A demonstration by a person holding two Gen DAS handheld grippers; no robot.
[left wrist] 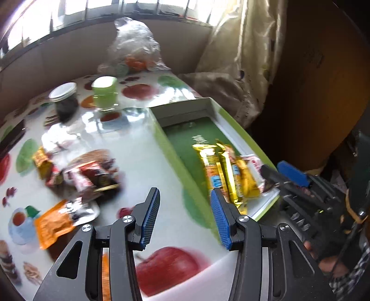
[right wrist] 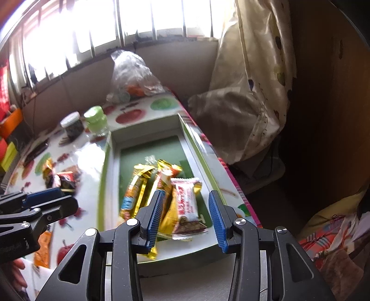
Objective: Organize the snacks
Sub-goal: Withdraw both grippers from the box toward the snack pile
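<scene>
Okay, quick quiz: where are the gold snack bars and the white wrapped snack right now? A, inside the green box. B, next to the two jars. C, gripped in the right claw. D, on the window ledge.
A: the gold snack bars and the white wrapped snack lie on the floor of the green box, and the right claw stands open over them, gripping nothing.

It was a home: a fruit-print table (right wrist: 129, 115) stood under a barred window (right wrist: 138, 20) at 12 o'clock, a patterned curtain (right wrist: 254, 76) hung at 2, jars (right wrist: 72, 125) and snacks (left wrist: 76, 176) lay about
</scene>
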